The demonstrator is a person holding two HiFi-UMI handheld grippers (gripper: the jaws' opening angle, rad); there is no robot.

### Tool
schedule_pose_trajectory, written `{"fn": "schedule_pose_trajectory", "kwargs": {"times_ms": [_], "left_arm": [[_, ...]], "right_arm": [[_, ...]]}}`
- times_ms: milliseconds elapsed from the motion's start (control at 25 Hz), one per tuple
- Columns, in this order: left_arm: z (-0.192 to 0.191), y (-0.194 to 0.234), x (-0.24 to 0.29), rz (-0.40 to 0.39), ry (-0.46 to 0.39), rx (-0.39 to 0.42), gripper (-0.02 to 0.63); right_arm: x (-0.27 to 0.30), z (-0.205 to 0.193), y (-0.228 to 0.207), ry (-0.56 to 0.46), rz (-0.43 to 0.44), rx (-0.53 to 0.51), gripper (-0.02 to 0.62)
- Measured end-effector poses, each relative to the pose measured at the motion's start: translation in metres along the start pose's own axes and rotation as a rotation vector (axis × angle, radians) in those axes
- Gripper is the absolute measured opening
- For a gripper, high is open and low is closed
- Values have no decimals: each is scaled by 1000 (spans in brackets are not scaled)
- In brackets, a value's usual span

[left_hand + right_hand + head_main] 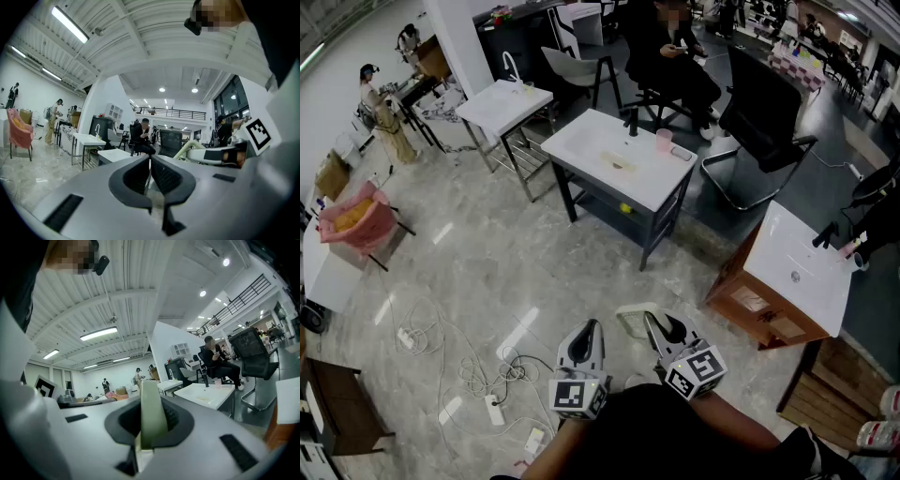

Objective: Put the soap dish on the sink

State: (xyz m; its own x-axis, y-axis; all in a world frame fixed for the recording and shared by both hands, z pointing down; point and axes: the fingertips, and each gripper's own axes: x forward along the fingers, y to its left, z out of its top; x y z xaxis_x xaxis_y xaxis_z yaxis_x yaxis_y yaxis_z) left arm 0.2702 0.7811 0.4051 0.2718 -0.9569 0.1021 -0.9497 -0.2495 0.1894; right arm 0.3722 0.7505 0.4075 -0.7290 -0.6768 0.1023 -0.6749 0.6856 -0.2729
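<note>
Low in the head view, my right gripper [653,321] is shut on a pale green soap dish [633,320], which sticks out to its left above the floor. Seen edge-on in the right gripper view, the dish [152,418] stands upright between the dark pads. My left gripper [592,328] hangs beside it, shut and empty, its pads [161,176] pressed together. The white sink [617,153] on a dark frame stands well ahead across the floor, bearing a black tap and a pink cup [664,140]. It also shows ahead to the right in the right gripper view [206,395].
A second white sink [502,103] stands further back left. A third sink [797,267] on a wooden cabinet is close on the right. A seated person [675,66] and a black chair [764,122] are behind the middle sink. Cables and power strips [492,408] lie on the floor at left.
</note>
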Motion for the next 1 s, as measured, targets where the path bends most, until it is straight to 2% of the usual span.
{"fn": "schedule_pose_trajectory", "kwargs": {"times_ms": [440,720,1000], "left_arm": [[-14,-3,10,24,26,16,17],[-10,27,28,33,36,9,17],[-8,77,80,-4,42,-6,17]], "right_arm": [[-3,-6,-28,-39,-31,49,25],[31,-4,-38,-30,-43,59,25],[91,-8,-54,4,-87,49,25]]}}
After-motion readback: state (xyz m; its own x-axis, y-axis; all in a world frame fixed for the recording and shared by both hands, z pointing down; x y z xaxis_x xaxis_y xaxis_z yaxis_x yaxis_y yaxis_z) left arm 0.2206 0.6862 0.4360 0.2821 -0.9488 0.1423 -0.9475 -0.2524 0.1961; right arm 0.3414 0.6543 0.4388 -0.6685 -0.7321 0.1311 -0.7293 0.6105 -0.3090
